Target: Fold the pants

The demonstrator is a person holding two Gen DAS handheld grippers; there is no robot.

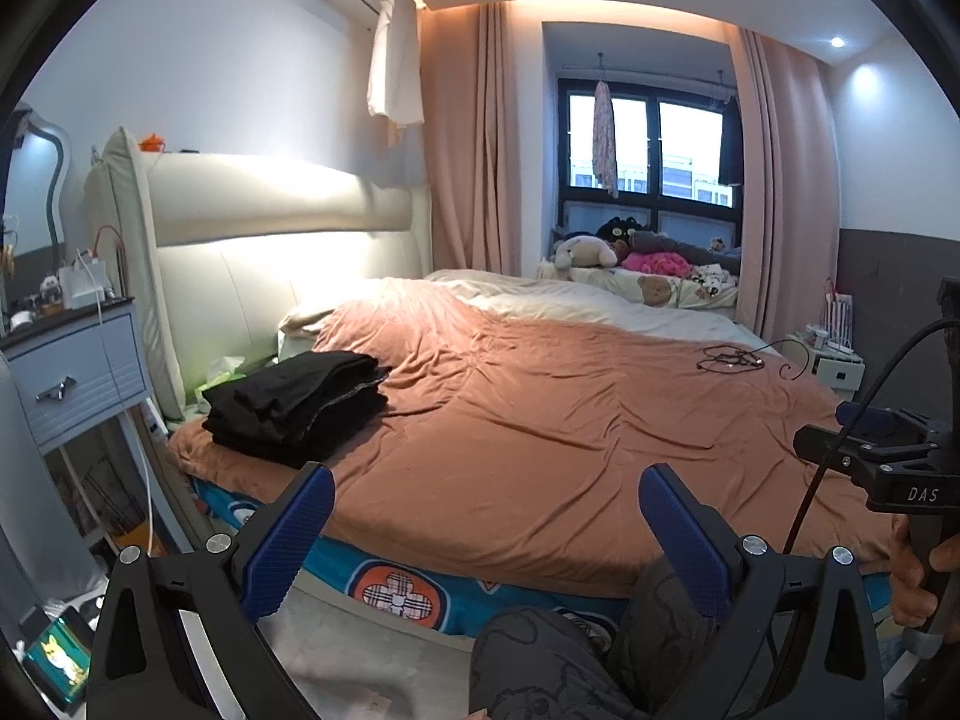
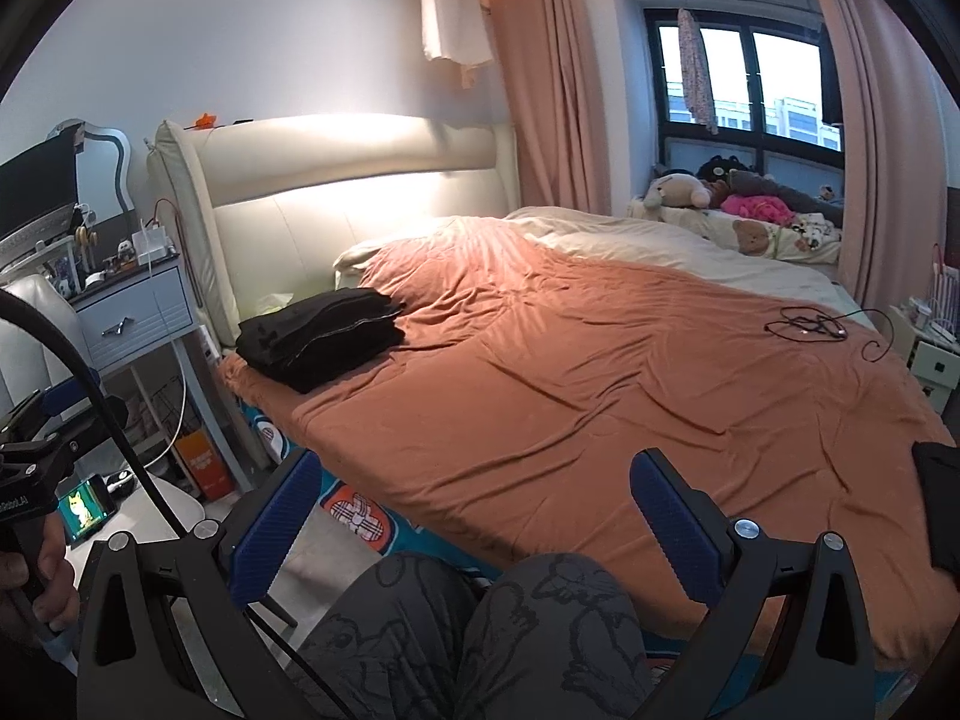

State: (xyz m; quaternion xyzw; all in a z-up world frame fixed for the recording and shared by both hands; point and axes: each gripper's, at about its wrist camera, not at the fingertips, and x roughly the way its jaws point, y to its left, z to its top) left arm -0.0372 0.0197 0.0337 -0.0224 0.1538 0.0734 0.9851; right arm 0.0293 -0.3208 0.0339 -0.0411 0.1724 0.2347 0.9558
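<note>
**Q:** Anything one wrist cam catches that the other misses?

**Me:** Yeah, a bit. From the left wrist view I see the right gripper (image 1: 882, 456) off at the right edge with a hand (image 1: 918, 576) wrapped round its handle, but I can't tell from that angle how its jaws stand. The right wrist view settles it: the right gripper (image 2: 468, 516) has its blue fingers (image 2: 273, 516) spread wide, nothing between them. That view also shows a dark black thing (image 2: 939, 504) on the blanket at the right edge, cut off, so I can't say what it is. The left wrist view doesn't have it. The left gripper (image 1: 486, 534) is spread wide too, empty.

**Q:** And the pants? Counts?

**Me:** One stack of folded black pants (image 1: 297, 405) sits on the orange blanket (image 1: 540, 420), at the near corner by the headboard (image 1: 270, 228) and just beside the blue nightstand (image 1: 78, 372), well apart from both grippers. I can't count the pieces in the stack. One tangle of black cable (image 1: 732, 360) lies on the far side of the blanket. Two knees in grey printed trousers (image 2: 480, 630) sit below the fingers.
</note>
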